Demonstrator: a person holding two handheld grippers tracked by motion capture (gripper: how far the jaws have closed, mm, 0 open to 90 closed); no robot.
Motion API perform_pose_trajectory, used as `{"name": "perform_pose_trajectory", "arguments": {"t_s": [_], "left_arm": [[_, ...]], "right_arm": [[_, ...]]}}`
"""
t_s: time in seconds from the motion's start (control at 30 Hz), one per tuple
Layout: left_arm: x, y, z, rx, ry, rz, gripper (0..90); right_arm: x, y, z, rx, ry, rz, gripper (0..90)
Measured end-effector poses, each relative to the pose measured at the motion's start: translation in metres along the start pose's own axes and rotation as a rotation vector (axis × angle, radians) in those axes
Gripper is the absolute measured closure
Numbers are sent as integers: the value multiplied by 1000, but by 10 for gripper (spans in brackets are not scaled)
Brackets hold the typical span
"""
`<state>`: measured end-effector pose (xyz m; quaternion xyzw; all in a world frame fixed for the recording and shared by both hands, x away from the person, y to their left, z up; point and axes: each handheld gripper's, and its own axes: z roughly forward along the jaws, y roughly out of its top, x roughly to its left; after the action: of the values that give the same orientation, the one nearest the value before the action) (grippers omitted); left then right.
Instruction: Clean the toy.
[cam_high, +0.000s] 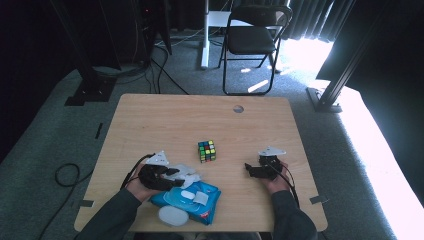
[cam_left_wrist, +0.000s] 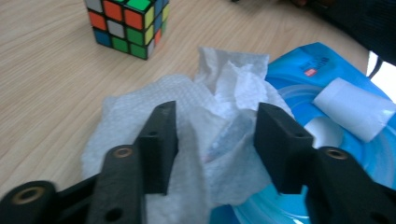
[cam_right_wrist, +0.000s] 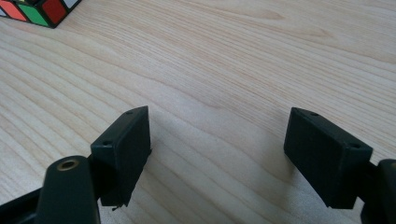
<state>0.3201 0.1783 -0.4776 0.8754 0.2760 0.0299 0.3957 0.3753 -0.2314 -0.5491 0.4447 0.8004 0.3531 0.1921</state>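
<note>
- Wooden table (cam_high: 165, 115) is seen from above, with a blue wipes pack (cam_high: 210, 202) near its front edge.
- Crumpled white wipe (cam_left_wrist: 205, 121) is found between the part-open jaws of the left gripper (cam_left_wrist: 215, 140), unpressed, beside the pack.
- No clear long axis is shown by the wipe.
- Right gripper (cam_right_wrist: 217, 149) is held wide and empty.

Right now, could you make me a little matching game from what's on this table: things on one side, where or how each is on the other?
Things:
1 puzzle cube
2 white wipe
3 blue wipes pack
4 right hand-held gripper

States:
A crumpled between open jaws
B open over bare wood
C near the table's middle
D at the near edge

Pairs: 1-C, 2-A, 3-D, 4-B
</note>
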Motion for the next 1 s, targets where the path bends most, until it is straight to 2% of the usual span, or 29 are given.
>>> {"name": "perform_pose_trajectory", "arguments": {"t_s": [0.1,0.2,0.23,0.27,0.4,0.53,0.67,0.77,0.87,1.0], "left_arm": [[-2,1,0,8,13,15,591],[-2,1,-1,8,0,14,660],[-1,1,-1,14,28,15,721],[1,0,-2,9,20,1,768],[4,-1,-5,7,63,-1,840],[10,-3,-8,-10,107,-25,859],[19,-5,-14,-44,129,-67,863],[25,-6,-19,-63,159,-86,864],[31,-8,-22,-76,183,-106,865],[36,-9,-23,-78,196,-116,865]], "right_arm": [[0,0,0,0,0,0,226],[0,0,0,0,0,0,226],[0,0,0,0,0,0,226],[0,0,0,0,0,0,226],[0,0,0,0,0,0,225],[0,0,0,0,0,-1,225],[0,0,0,1,-1,0,228],[1,0,0,-9,9,-13,296],[3,0,0,-19,-2,-31,308],[3,2,0,-4,1,0,341]]}}
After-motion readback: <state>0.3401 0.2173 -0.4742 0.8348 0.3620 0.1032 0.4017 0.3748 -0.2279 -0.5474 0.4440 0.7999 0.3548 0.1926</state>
